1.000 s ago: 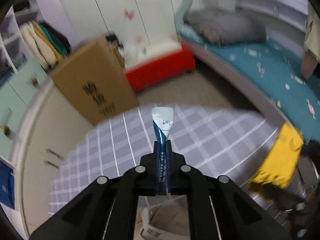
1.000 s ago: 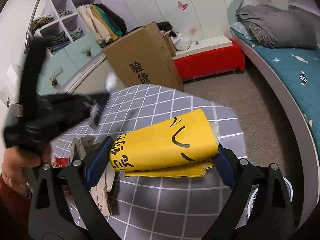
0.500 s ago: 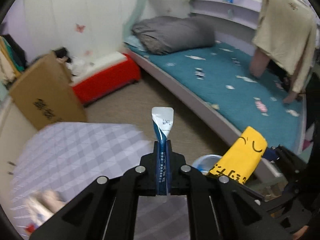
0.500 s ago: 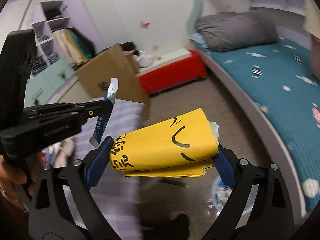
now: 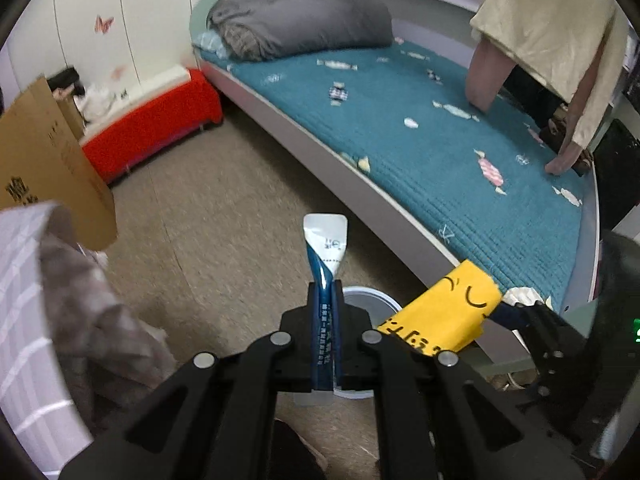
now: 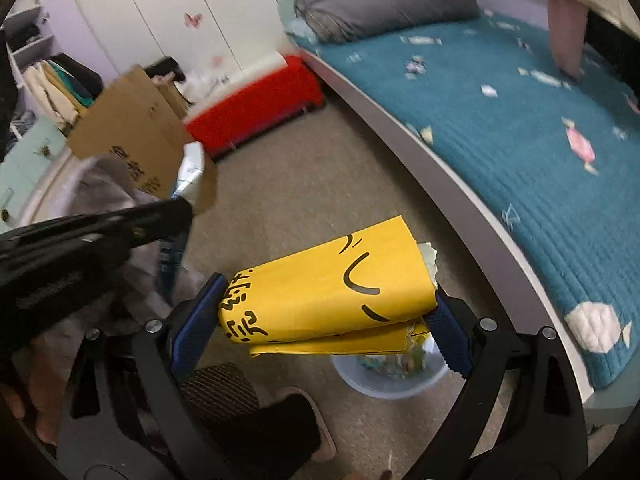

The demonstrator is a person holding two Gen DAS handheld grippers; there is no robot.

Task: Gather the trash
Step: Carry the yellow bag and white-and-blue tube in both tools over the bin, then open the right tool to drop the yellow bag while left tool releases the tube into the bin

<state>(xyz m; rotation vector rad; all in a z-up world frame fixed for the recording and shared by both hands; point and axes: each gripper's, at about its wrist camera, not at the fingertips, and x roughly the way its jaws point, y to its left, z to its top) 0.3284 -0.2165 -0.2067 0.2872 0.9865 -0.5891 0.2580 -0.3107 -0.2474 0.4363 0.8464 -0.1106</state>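
Note:
My left gripper (image 5: pixel 325 300) is shut on a narrow blue and white sachet (image 5: pixel 325 252) that sticks up between its fingers. My right gripper (image 6: pixel 326 304) is shut on a folded yellow paper bag (image 6: pixel 332 284) with black marks, held across its blue pads. A pale round trash bin (image 6: pixel 390 376) with scraps in it stands on the floor just under the yellow bag; in the left wrist view the trash bin (image 5: pixel 370 294) shows right behind the sachet. The yellow bag (image 5: pixel 444 312) hangs to the right of the left gripper. The left gripper (image 6: pixel 188 204) reaches in from the left of the right wrist view.
A bed with a teal cover (image 5: pixel 440 136) runs along the right, close to the bin. A cardboard box (image 6: pixel 136 128) and a red bench (image 6: pixel 256 100) stand at the back. The checked tablecloth's edge (image 5: pixel 28 264) hangs at the left. A foot in a slipper (image 6: pixel 296 424) is beside the bin.
Both grippers have swung away from the checked table toward the floor by the bed and dipped lower. The trash bin has come into view beneath them. Both still hold their items.

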